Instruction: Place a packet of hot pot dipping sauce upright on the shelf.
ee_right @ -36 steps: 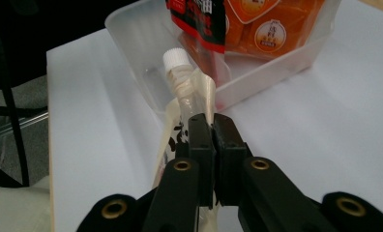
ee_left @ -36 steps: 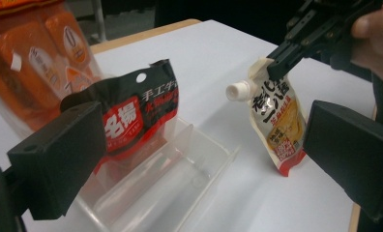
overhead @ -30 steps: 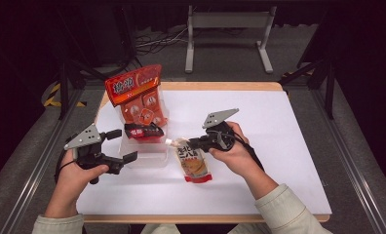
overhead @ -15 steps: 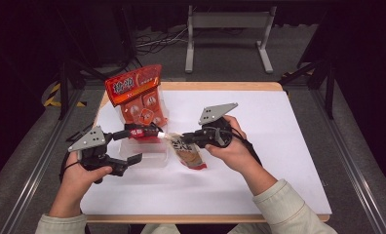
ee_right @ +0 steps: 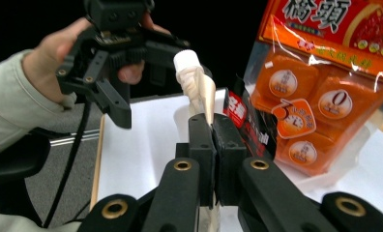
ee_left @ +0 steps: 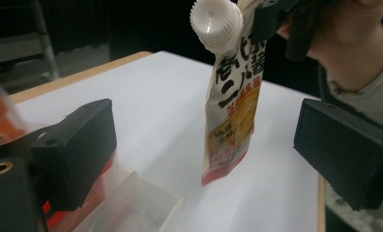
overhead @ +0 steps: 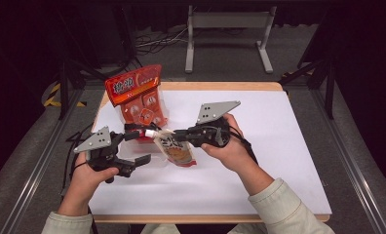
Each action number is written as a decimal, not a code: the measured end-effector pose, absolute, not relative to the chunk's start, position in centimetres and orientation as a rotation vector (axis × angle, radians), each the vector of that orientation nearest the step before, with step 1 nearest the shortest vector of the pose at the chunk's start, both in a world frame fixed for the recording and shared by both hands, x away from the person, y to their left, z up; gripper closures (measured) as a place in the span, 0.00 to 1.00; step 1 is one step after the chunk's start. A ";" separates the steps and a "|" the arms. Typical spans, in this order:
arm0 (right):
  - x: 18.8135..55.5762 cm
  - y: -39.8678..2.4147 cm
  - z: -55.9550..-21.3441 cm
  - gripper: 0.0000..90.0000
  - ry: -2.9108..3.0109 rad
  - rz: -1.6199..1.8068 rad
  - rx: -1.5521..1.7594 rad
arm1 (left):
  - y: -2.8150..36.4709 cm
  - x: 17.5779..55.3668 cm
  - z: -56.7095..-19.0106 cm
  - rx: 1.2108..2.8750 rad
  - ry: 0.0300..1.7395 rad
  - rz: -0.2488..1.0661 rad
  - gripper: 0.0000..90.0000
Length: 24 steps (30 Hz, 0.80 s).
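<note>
My right gripper (overhead: 177, 134) is shut on the top seam of a spouted food pouch (overhead: 175, 151) and holds it just above the white table. The pouch's white screw cap (overhead: 152, 132) points left. In the right gripper view the jaws (ee_right: 213, 137) pinch the seam below the cap (ee_right: 187, 60). My left gripper (overhead: 138, 147) stands to the left of the pouch, and its jaws have just been closing a little while still wide apart. In the left gripper view the pouch (ee_left: 230, 111) hangs ahead of the open left gripper (ee_left: 209, 133), untouched.
An orange snack bag (overhead: 137, 95) stands upright at the table's back left. A red-and-black packet (ee_right: 240, 118) lies in front of it. A clear plastic box (ee_left: 131, 205) sits below the left gripper. The white sheet (overhead: 288, 146) stretches to the right.
The right gripper has lifted the pouch off the table and carried it left, so it now hangs near the left gripper. The left hand has barely moved.
</note>
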State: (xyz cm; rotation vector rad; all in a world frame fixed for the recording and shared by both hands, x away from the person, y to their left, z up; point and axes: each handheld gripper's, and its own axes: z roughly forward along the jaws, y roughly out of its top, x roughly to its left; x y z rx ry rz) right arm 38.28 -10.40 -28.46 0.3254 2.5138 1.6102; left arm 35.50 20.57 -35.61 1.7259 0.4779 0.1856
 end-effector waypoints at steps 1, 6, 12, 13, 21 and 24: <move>38.2 -10.3 -28.4 0.98 2.511 1.617 0.322 | 20.4 35.6 -35.7 1.711 0.466 0.184 0.10; 38.0 -10.1 -27.9 0.98 2.486 1.662 0.299 | 19.7 35.7 -36.1 1.705 0.435 0.161 0.08; 37.7 -9.7 -27.7 0.98 2.473 1.712 0.261 | 18.7 35.8 -36.3 1.691 0.464 0.132 0.04; 37.7 -9.7 -27.8 0.98 2.471 1.718 0.255 | 18.6 35.8 -36.3 1.689 0.460 0.128 0.04; 37.4 -9.0 -27.9 0.98 2.459 1.761 0.218 | 17.8 35.9 -36.6 1.700 0.425 0.102 0.14; 37.4 -8.8 -28.0 0.98 2.463 1.761 0.210 | 17.5 36.0 -36.7 1.699 0.418 0.082 0.15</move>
